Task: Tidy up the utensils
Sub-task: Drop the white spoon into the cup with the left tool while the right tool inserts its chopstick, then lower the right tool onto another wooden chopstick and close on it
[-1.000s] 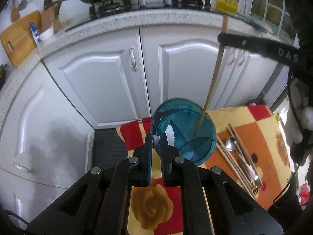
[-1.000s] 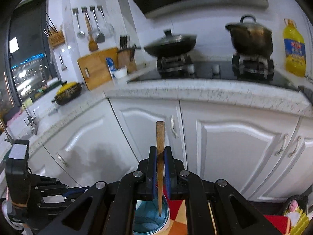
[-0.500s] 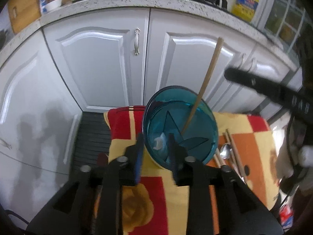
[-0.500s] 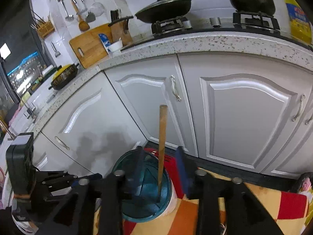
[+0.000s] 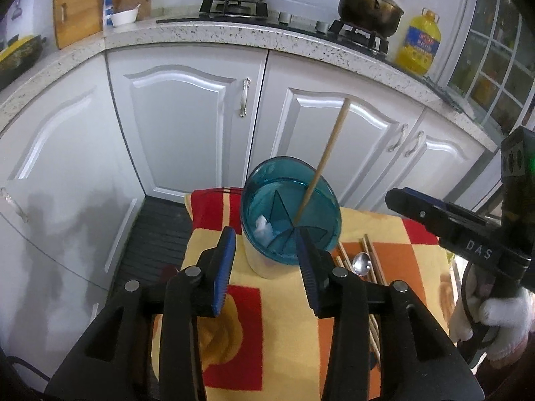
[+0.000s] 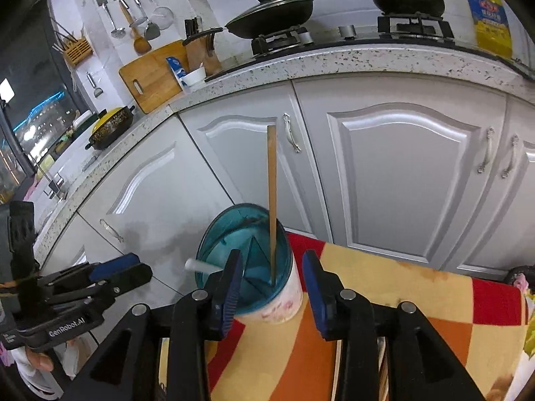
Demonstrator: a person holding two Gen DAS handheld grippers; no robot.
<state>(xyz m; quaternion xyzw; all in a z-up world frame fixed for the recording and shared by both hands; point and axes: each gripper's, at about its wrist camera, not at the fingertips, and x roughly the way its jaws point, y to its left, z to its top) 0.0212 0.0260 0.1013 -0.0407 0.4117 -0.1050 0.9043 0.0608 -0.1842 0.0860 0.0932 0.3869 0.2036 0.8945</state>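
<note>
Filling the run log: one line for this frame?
left gripper: open | right gripper: open | chopstick: standing in teal holder | spoon: on cloth

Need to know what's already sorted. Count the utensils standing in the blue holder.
1. A single wooden chopstick stands in the blue holder, leaning on its far rim. A white object at the bottom can't be identified and may be another item.

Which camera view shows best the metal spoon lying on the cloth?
The left wrist view shows it best: the spoon lies bowl up on the patterned cloth, among chopsticks, right of the blue utensil holder. In the right wrist view, the spoon is hidden behind the right tool.
</note>
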